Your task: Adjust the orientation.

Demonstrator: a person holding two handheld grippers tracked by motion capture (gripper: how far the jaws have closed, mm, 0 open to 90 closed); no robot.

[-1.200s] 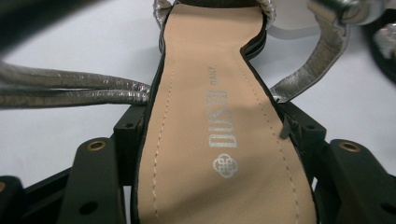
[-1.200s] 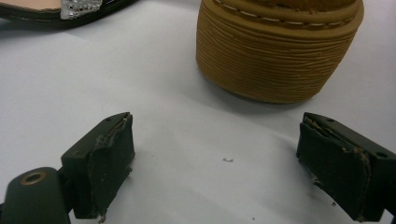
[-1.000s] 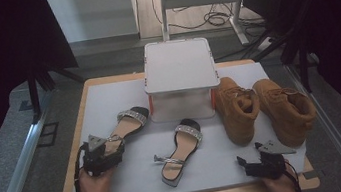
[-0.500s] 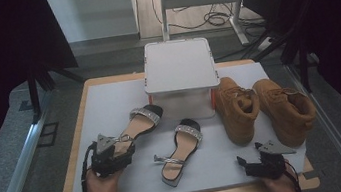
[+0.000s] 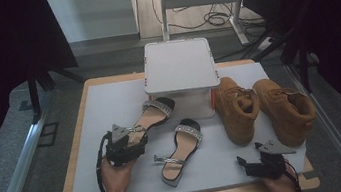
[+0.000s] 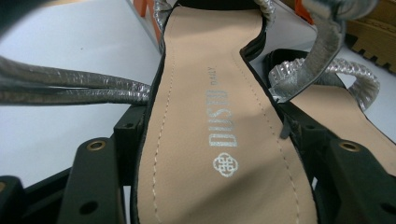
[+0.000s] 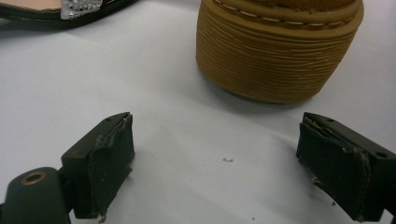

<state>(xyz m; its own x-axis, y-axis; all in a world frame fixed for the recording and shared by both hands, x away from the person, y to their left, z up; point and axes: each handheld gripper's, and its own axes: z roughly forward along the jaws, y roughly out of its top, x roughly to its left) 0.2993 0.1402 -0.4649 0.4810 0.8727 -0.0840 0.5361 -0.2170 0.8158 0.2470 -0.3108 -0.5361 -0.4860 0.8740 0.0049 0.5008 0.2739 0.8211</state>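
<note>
Desk: white mat (image 5: 110, 109), 2 sandals, 2 boots, box (image 5: 179, 64).
Left tool (image 5: 137, 140): clamped on sandal (image 6: 210, 121), carried right toward its mate.
Right tool (image 7: 215, 163): apart, idle.

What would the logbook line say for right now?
left gripper: shut on sandal | right gripper: open, empty, near boot | second sandal: on table

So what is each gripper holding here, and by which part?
Left gripper grips the sandal across its heel end; right gripper is open, holding nothing.
</note>
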